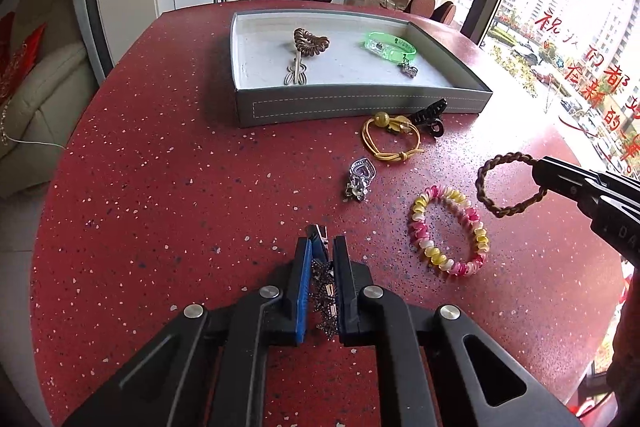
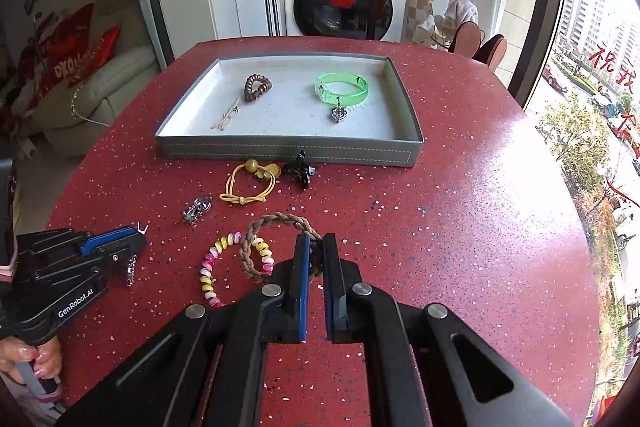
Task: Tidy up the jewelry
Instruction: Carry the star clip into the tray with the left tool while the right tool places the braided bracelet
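I am clamping my left tongs on a sparkly clip and my right tongs on the braided band, both at lower centre, bound for the tray up the desk.

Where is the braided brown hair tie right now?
The braided brown hair tie hangs pinched in the right gripper, lifted above the pink-and-yellow spiral bracelet, short of the grey tray.

Sparkly silver rhinestone hair clip: pinched betw. left gripper pads. Brown braided cord bracelet: hanging from right gripper tips.
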